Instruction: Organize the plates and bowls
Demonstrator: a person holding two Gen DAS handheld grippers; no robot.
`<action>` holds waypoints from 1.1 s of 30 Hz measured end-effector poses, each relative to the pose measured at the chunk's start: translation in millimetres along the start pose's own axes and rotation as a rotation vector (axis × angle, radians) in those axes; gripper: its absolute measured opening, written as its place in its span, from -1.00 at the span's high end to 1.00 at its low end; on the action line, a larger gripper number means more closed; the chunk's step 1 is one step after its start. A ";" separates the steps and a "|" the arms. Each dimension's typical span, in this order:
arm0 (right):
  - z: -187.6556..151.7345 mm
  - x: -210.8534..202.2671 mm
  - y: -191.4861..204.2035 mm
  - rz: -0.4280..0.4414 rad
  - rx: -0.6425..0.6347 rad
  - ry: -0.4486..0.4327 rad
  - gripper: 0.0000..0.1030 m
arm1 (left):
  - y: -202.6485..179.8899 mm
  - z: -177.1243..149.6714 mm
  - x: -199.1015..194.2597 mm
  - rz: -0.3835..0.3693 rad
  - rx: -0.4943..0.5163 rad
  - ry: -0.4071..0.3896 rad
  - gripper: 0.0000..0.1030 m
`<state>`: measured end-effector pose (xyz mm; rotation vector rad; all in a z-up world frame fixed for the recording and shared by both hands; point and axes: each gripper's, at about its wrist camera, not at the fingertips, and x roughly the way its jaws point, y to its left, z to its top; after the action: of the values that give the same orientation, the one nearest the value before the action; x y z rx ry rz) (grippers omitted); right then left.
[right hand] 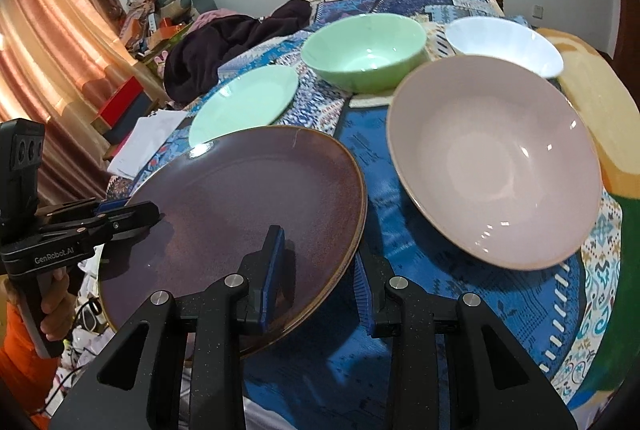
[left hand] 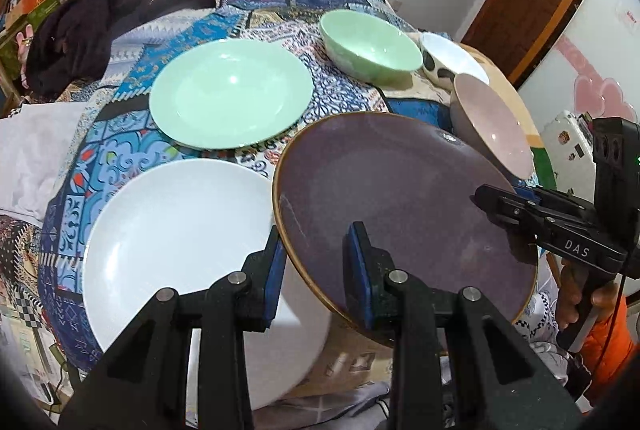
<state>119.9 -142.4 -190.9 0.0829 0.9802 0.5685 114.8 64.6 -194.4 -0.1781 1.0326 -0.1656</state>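
Two black grippers with blue pads hold one round, dark purple glazed plate [left hand: 404,206] with a brown rim, lifted and tilted above the table edge. The left gripper [left hand: 316,270] straddles the plate's left rim at lower centre of its view, fingers partly spread. The right gripper [right hand: 320,274] straddles the right rim the same way.

Three plates in all: the purple one, a white round plate [left hand: 180,238] at lower left, and a mint green plate [left hand: 232,94] above it.

Three bowls, all empty: a pink bowl [right hand: 496,162] at centre right, a green bowl [right hand: 364,50] and a white bowl [right hand: 504,42] at upper right.

All rest on a blue patchwork tablecloth [right hand: 440,290].
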 end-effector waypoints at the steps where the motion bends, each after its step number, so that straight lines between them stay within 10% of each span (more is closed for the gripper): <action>1: -2.0 0.2 -1.4 -0.001 0.003 0.003 0.43 | -1.4 -0.6 2.2 -0.001 0.002 0.006 0.41; 33: -13.0 10.1 -30.4 -0.066 0.049 0.060 0.43 | -23.5 5.2 50.6 0.038 0.049 0.076 0.41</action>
<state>126.4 -165.7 -215.6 0.0772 1.0512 0.4886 143.5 31.0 -228.8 -0.1085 1.1058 -0.1643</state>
